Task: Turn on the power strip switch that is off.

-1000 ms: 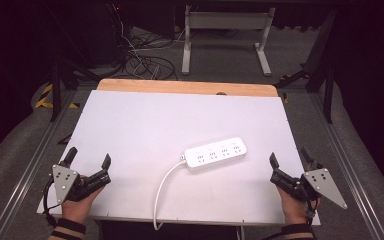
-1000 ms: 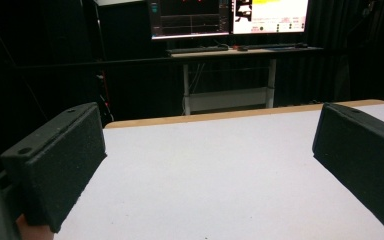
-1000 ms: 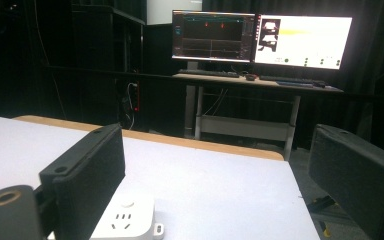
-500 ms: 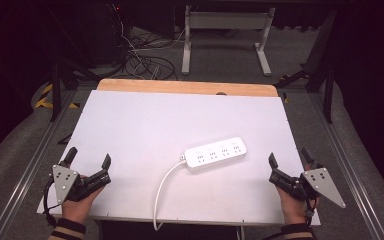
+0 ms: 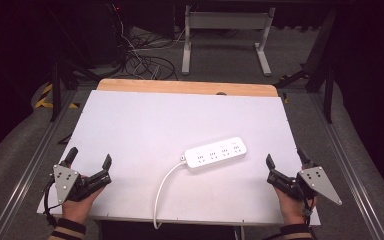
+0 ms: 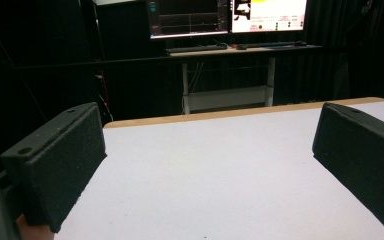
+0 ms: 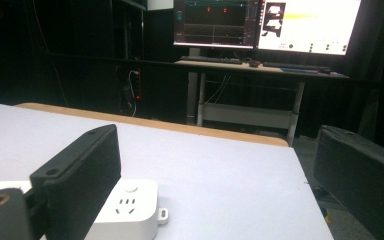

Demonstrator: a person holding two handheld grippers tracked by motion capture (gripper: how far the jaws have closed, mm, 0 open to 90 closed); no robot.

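Power strip [image 5: 215, 154] lies right of the tabletop [image 5: 145, 125] centre, cord [image 5: 162, 192] trailing off the edge at 6 o'clock. Left hand-held gripper [image 5: 88, 169] at 7 o'clock and right hand-held gripper [image 5: 286, 165] at 4 o'clock both gape, empty. Risk: lifting the strip could snag the hanging cord.

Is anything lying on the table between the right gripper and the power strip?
No. In the high view, only bare white table separates the open right gripper from the power strip; the strip's cable runs off the other end.
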